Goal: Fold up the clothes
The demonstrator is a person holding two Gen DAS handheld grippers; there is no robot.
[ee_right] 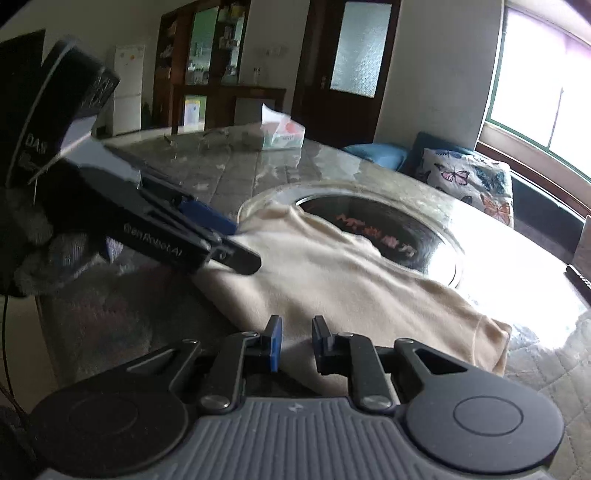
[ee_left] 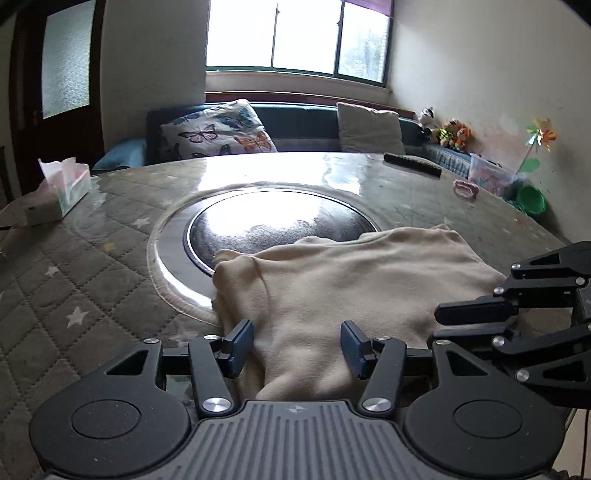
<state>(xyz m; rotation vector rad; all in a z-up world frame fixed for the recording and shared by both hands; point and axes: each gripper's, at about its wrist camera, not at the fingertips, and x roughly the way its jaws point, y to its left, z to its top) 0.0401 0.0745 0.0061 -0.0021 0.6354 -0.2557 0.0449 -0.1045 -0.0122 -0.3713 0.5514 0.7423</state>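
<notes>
Left gripper (ee_left: 297, 345) jaws apart, over garment (ee_left: 354, 280)

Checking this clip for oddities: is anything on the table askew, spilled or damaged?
Nothing spilled or damaged. The cream garment lies folded but rumpled, its far edge draped over the round inset in the table. The tissue box sits upright.

Blown-out window (ee_left: 295, 35) glare, fisheye-warped edges
</notes>
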